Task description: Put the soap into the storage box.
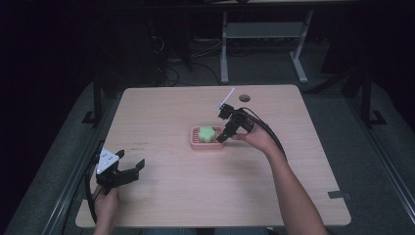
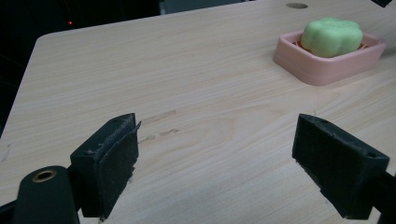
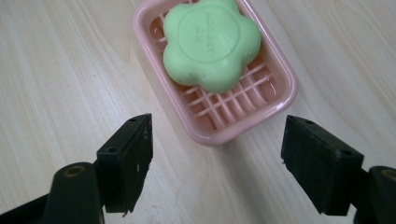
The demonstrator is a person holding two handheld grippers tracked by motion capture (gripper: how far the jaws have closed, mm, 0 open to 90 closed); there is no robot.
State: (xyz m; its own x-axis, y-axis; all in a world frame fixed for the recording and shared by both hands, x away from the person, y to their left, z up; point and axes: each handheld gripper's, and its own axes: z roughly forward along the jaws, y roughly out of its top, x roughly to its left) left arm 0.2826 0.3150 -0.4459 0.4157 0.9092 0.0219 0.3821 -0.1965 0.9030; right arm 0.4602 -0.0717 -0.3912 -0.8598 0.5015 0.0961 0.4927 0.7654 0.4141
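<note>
A pale rectangular wooden table [image 1: 171, 196] with rounded corners is being used as the work surface, and every place below is being given relative to the pink rectangular plastic soap dish [image 1: 197, 143] that is lying near the table's middle. The right gripper [image 1: 223, 136], a black two-jaw tool, is being held by the person's right hand [image 1: 258, 138] just beside the dish's right end, tilted down toward it; in the right gripper view the jaws are being kept spread wide, one on each side of the dish's [image 3: 280, 93] near end, with nothing being pinched between them and no contact with the rim being visible. The left gripper [image 1: 132, 169], black with a grey three-cornered plate on top, is being held by the left hand [image 1: 105, 203] well apart from the dish, toward the table's near left edge; its jaws are likewise being kept spread wide, with only bare wood between them in the left gripper view, where the dish [image 2: 327, 70] is being seen farther off at the upper right. A pale green flower-shaped bar of soap [image 3: 211, 42] is being carried inside the dish, lying flat on the slatted floor toward the end farther from the right gripper, with faint embossed lettering on its top face that is too small to be read.
</note>
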